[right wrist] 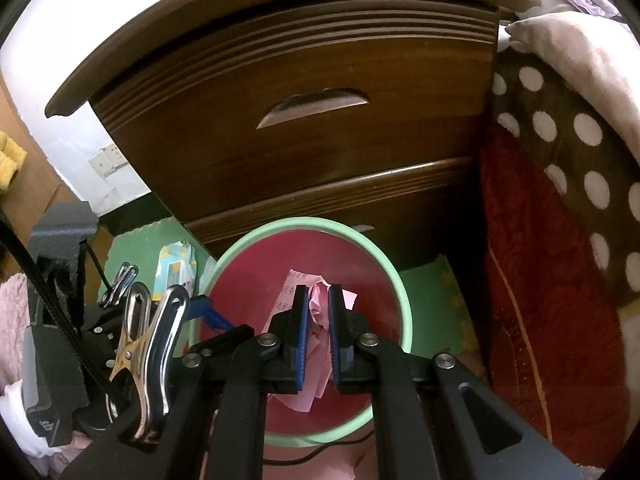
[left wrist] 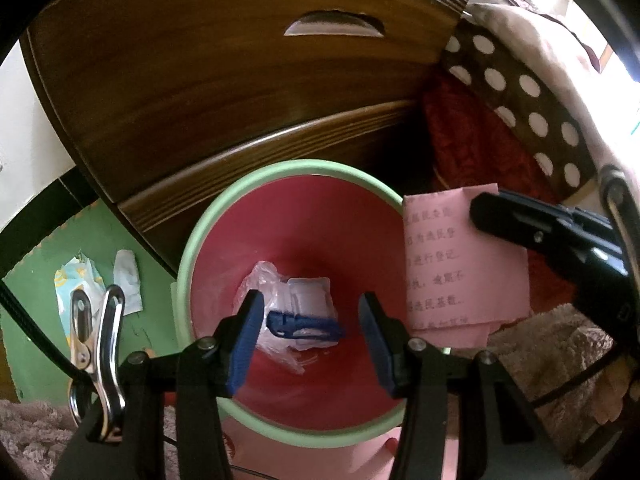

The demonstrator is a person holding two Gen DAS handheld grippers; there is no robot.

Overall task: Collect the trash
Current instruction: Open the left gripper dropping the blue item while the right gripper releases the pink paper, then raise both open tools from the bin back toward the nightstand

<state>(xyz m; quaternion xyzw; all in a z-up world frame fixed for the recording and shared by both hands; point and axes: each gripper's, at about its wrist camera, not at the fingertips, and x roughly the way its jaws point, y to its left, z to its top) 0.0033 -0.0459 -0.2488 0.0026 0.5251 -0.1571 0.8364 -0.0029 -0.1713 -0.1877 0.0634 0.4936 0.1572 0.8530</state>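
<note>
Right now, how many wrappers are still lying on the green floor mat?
2, both left of the bin: a colourful wrapper and a white wrapper right beside it. The grippers may hide more.

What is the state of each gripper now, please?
Left gripper: open, holding nothing, over the red bin with green rim.
Right gripper: closed on the pink printed paper sheet.
</note>
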